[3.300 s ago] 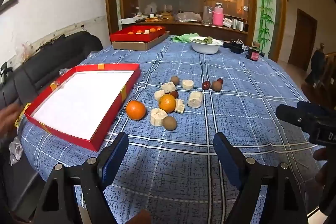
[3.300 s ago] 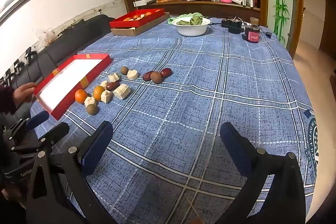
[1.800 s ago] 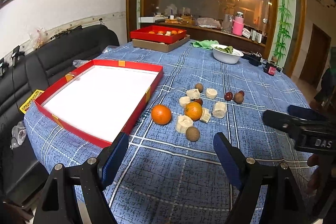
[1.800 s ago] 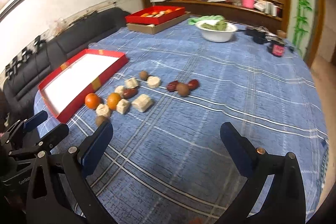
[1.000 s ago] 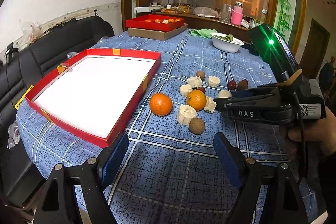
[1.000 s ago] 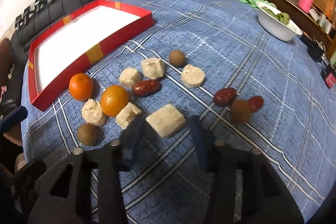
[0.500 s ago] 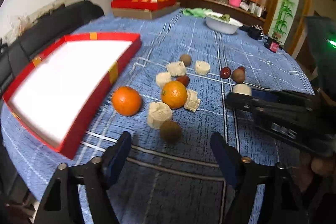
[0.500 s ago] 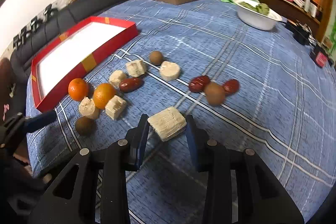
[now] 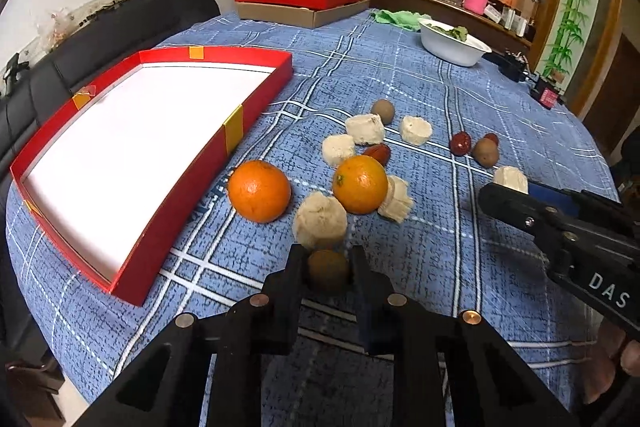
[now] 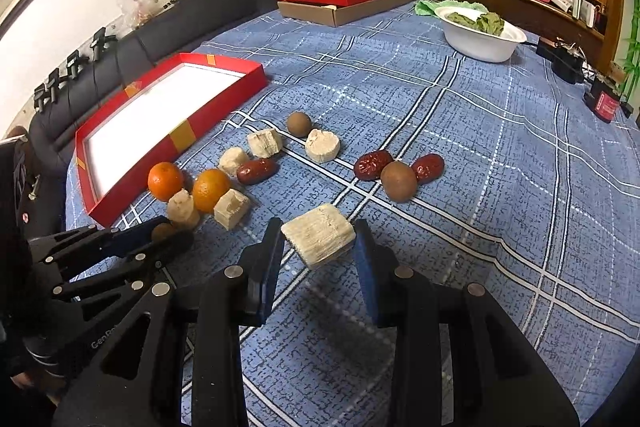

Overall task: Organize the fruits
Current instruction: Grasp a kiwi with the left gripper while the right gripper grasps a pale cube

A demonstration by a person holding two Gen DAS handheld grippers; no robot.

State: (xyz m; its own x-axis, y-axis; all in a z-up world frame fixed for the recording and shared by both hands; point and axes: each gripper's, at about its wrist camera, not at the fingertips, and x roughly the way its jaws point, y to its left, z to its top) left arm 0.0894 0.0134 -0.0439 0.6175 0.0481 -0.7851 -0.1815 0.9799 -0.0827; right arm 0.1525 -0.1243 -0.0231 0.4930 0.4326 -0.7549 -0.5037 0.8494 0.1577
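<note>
The left gripper (image 9: 329, 269) is pinched on a small brown round fruit (image 9: 328, 270) low over the blue checked tablecloth (image 9: 440, 99), just in front of a pale chunk (image 9: 320, 221). The right gripper (image 10: 318, 245) pinches a pale fibrous block (image 10: 319, 241), which appears to sit slightly clear of the cloth, though the fisheye view makes that hard to confirm. The empty red tray (image 9: 256, 107) lies to the left, beside two oranges (image 9: 259, 191).

The main risk is the brown fruit: it is round and held only at its sides, so a quick swing toward the tray could roll it out of the jaws. The two grippers also stand near each other, and both heading for the tray could cross paths and knock the oranges or the pale chunk.

The block's long axis runs roughly across the jaws, left to right, tilted so its right end sits lower and nearer the camera. The brown fruit has no clear long axis.
</note>
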